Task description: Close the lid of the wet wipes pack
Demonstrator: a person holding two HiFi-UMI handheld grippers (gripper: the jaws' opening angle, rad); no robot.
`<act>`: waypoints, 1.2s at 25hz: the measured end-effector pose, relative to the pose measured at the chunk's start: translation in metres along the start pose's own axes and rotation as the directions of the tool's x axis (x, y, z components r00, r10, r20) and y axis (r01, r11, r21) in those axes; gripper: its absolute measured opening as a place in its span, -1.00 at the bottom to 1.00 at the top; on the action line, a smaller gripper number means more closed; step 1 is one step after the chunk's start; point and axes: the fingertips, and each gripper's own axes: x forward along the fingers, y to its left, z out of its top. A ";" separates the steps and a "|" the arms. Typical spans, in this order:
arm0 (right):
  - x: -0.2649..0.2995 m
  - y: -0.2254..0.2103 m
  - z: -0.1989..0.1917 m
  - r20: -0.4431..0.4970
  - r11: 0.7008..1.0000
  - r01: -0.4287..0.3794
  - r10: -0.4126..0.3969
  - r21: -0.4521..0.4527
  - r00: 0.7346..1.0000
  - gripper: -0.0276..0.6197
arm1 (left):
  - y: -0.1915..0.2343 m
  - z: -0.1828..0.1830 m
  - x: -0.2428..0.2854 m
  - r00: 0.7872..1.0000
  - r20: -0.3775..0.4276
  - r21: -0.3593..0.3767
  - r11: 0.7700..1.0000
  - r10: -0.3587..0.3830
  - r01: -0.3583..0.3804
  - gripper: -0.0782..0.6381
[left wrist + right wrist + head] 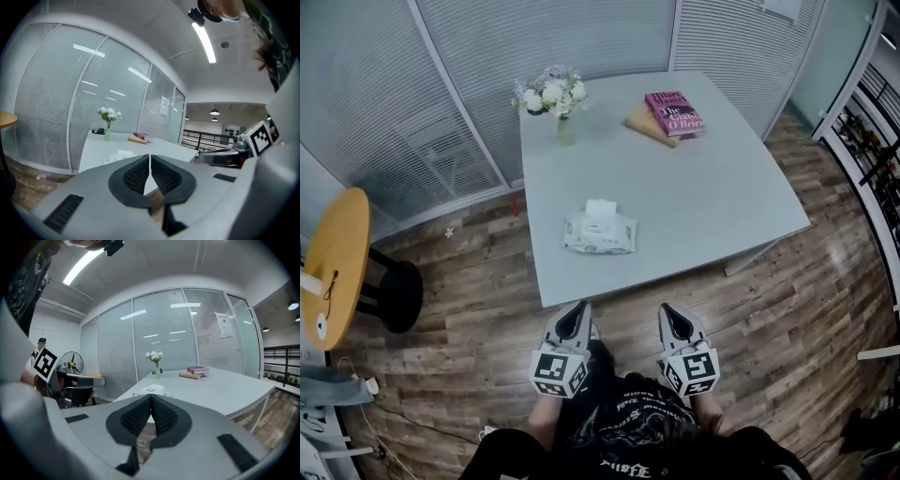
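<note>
Tools both closed tight, nothing between the jaws: left tool (578, 309) and right tool (668, 311) hang short of the desk (712, 197). The wet wipes pack (600, 232) lies near its front edge, lid (600, 208) raised. I'd steady the pack with one closed tip and fold the lid down flat with the other.

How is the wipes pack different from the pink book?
The wipes pack is whitish, the pink book pink. The wipes pack sits near the table edge, lid up; the pink book is closed, farther back on a tan book. Both lie flat.
</note>
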 end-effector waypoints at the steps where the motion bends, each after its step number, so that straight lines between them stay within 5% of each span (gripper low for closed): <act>1: 0.009 -0.001 0.004 0.002 1.000 0.009 -0.009 -0.002 1.000 -0.92 | 0.009 0.004 0.007 1.000 0.001 0.005 1.000 -0.005 0.005 -0.74; 10: 0.083 0.004 0.029 -0.005 0.998 0.057 -0.057 -0.023 0.998 -0.92 | 0.072 0.034 0.064 0.996 0.016 0.032 0.996 -0.087 0.086 -0.74; 15: 0.119 0.024 0.038 -0.039 0.989 0.037 -0.043 -0.144 0.998 -0.92 | 0.094 0.043 0.086 0.990 0.009 0.069 0.988 -0.139 0.138 -0.74; 30: 0.180 0.022 0.041 -0.086 0.998 0.045 -0.049 -0.050 0.995 -0.92 | 0.142 0.032 0.111 0.988 -0.046 0.037 0.988 -0.149 0.151 -0.74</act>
